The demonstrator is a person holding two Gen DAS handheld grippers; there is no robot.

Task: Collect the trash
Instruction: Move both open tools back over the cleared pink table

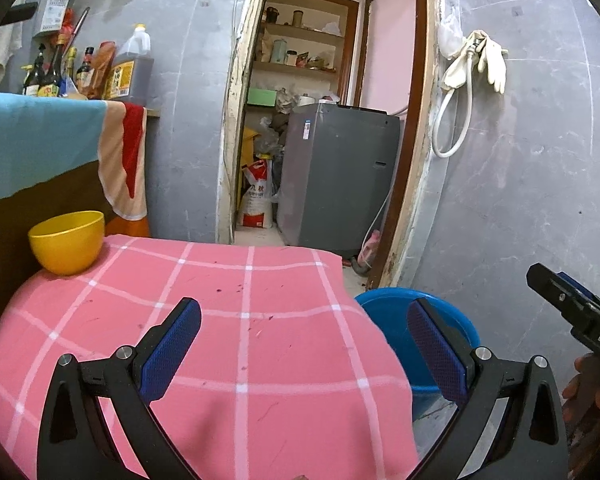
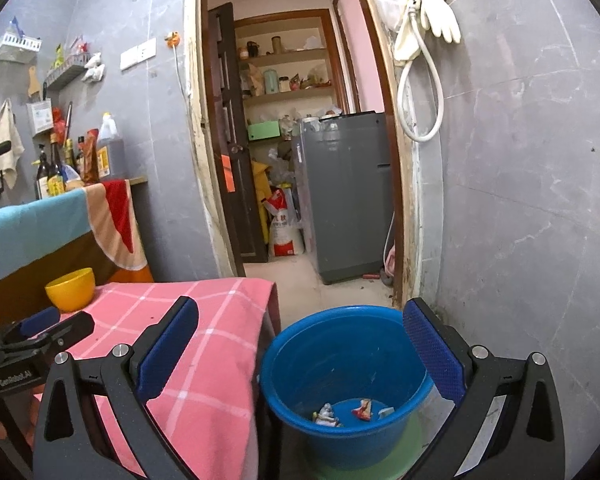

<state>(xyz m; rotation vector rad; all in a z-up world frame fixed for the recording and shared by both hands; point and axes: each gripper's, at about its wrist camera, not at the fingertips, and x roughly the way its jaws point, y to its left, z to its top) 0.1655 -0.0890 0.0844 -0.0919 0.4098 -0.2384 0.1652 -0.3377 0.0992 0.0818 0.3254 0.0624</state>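
Wrappers [image 2: 342, 414] lie crumpled at the bottom of the blue bucket [image 2: 284, 384], which stands on the floor just beside the table's right-hand edge, partly on a green mat [image 2: 410, 446]. No other trash shows on the pink checked tablecloth [image 1: 228, 320]; only small dark specks dot it, too small to tell what they are, and a yellow bowl [image 1: 66, 242] sits at its far left corner, its inside hidden from both views.

The right gripper [image 2: 300, 354] hangs above and slightly short of the bucket, its blue pads [image 2: 432, 354] spread wide with nothing between them; the bucket's mouth lies ahead and below, between the fingers. The left gripper [image 1: 304, 352] hovers over the middle of the cloth, fingers likewise wide apart and empty, with the bucket off to its right past the table edge.

Judging from this, the collecting looks close to finished: the trash that can be seen is already in the bucket. If anything more is to be dropped, the right hand is plainly the nearer one, almost directly over the opening, while the left would have to cross the table's corner. If a search of the cloth or the bowl comes next, the left gripper is better placed, the bowl lying ahead and to its left
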